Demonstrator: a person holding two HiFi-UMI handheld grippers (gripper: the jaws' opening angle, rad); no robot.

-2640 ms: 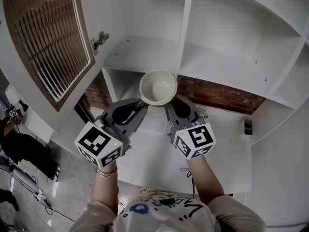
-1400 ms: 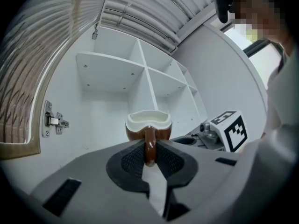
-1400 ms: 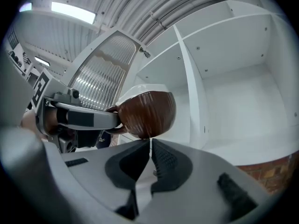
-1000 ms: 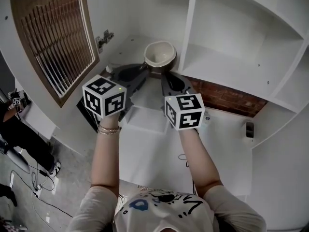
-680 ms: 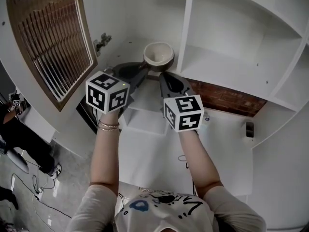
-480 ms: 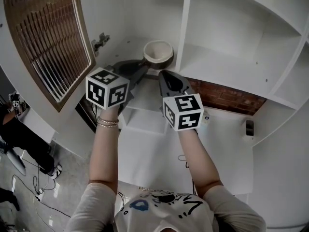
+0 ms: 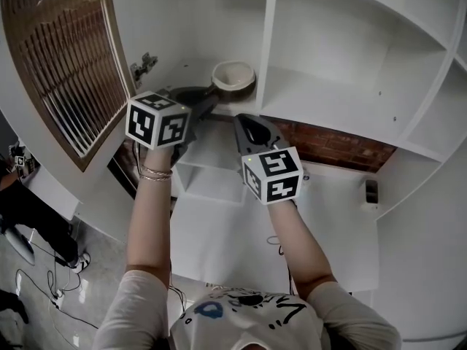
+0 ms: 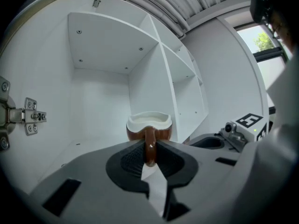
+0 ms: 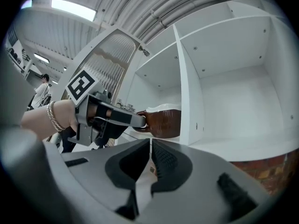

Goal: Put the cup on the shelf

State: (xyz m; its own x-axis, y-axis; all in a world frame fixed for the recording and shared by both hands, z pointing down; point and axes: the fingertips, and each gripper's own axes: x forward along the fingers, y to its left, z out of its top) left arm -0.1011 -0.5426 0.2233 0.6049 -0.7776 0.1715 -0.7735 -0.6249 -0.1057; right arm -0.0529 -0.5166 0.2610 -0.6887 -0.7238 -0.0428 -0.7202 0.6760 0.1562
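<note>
Left arm stretched long toward 12 o'clock, bracelet (image 7: 149,173) at the wrist, left gripper (image 8: 149,149) reaching into the upper-left compartment of the white shelf unit (image 7: 343,86). Its jaws are clamped on the brown handle of the cup (image 8: 148,125), which is upright with its cream rim up. Right arm bent lower. Right gripper (image 9: 150,146) has its jaws drawn together on nothing, tips pointing up toward the cup but apart from it.

Change since 2.6 s ago: the cup then sat between both grippers, lower and out in front of the unit. Now it is inside the compartment and only the left gripper holds it. Over the last half second the right gripper has dropped back from the cup.

Cup at 12 o'clock in the head view, near the front edge of the shelf board (image 7: 182,75), with the vertical divider (image 7: 267,42) just beside it at 3 o'clock. Cannot tell whether its base touches the board. Open board toward 9 o'clock and back to the rear wall. Door hinge (image 8: 29,117) on the side wall at 9 o'clock, well apart from the cup. Slatted cabinet door (image 7: 58,64) stands open at 10 o'clock.
</note>
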